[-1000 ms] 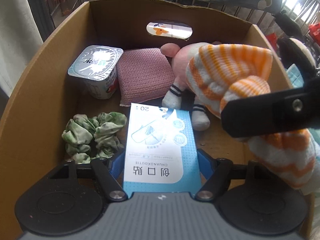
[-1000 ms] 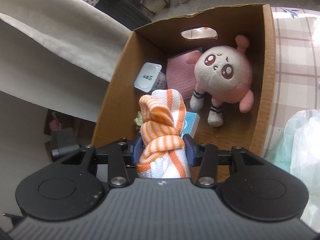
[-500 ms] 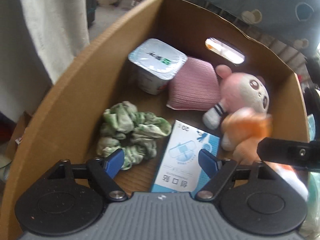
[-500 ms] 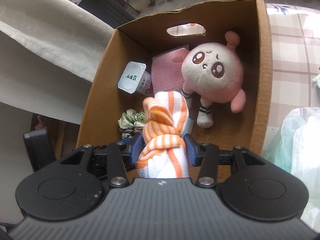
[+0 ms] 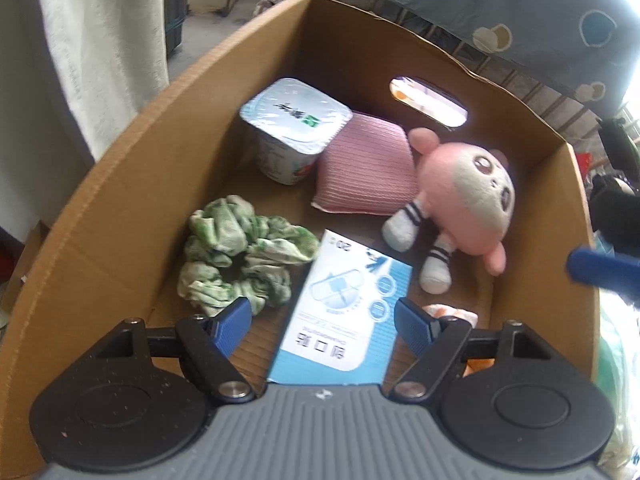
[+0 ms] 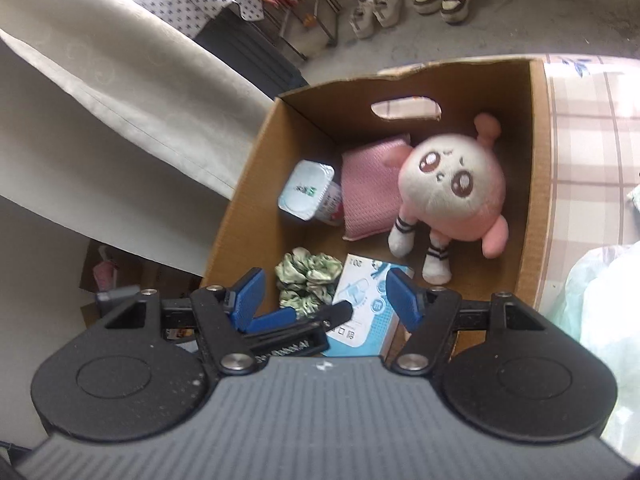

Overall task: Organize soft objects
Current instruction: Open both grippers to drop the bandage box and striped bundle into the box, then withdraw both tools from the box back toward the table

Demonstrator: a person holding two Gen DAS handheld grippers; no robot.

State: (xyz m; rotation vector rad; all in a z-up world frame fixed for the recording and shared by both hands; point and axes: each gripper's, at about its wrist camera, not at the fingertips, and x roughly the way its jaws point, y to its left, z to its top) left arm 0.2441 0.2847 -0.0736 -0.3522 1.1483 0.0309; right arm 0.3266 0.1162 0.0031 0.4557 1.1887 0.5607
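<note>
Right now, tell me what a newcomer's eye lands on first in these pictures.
The pink plush doll with big brown eyes lies on its back at the right of the cardboard box, its feet near the blue plaster box. Left of it a pink knitted pad sits beside a sealed yogurt cup, with a green scrunchie in front. Both sets of blue jaws stand open and empty above the box.

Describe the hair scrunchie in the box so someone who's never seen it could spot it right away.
Look inside the open cardboard box, along its left wall. The scrunchie lies on the floor there, in front of the yogurt cup and left of the blue plaster box. It's the only green-and-white, crumpled fabric ring.
</note>
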